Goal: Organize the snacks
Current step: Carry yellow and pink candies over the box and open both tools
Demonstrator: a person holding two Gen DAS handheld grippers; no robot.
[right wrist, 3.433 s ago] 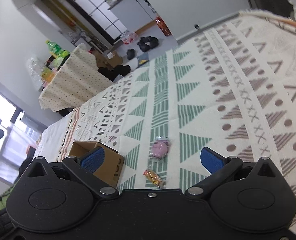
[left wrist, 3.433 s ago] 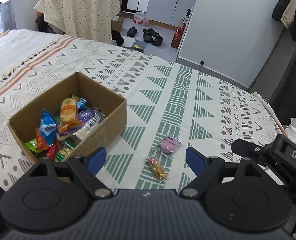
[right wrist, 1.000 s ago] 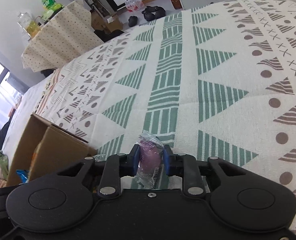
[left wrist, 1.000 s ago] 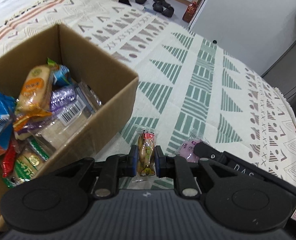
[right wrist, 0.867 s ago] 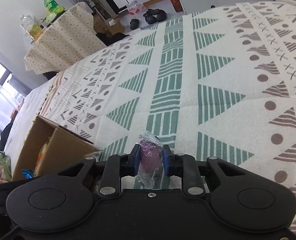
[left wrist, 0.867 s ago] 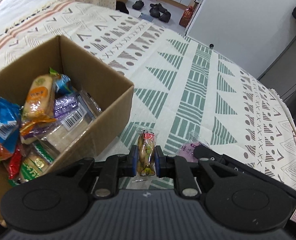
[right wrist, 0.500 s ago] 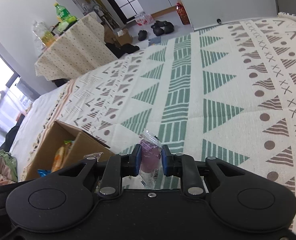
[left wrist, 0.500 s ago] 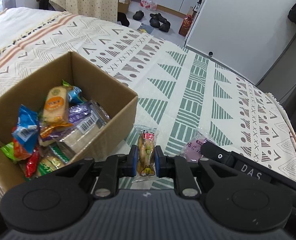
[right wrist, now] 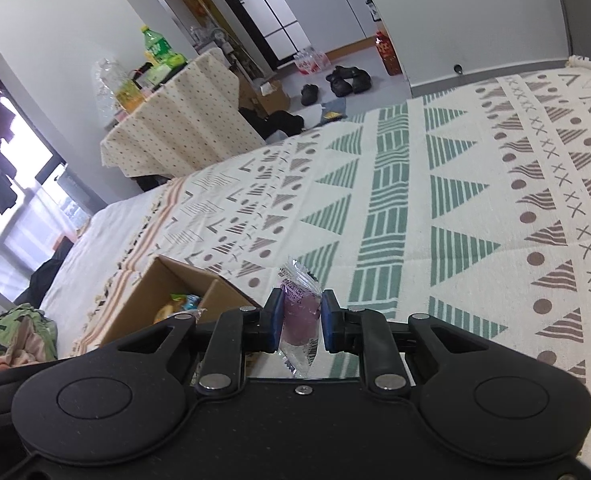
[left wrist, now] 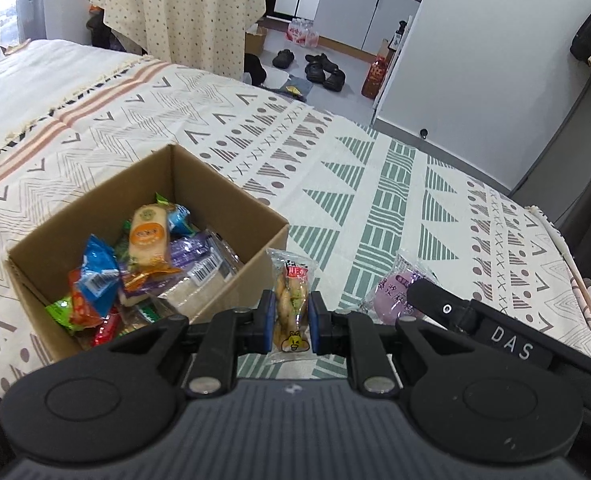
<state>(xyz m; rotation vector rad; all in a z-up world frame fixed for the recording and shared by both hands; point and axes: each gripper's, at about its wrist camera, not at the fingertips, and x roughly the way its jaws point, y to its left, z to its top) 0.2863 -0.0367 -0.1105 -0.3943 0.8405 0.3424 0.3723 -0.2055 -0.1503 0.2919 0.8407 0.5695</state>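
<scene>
Left gripper point(left wrist: 291, 316): you pinch the biscuit pack point(left wrist: 292, 304), beside the box point(left wrist: 231, 216).
Right gripper point(right wrist: 300, 322): you pinch the purple pack point(right wrist: 299, 316).
Risk: slick wrappers may slip out short of the box rim.

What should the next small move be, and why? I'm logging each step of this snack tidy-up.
Probably carry both packets over the cardboard box and let go. The left hand-held gripper is shut on the biscuit packet, the right hand-held gripper on the purple snack packet, both clear of the patterned blanket; the open box already holds snacks.
</scene>
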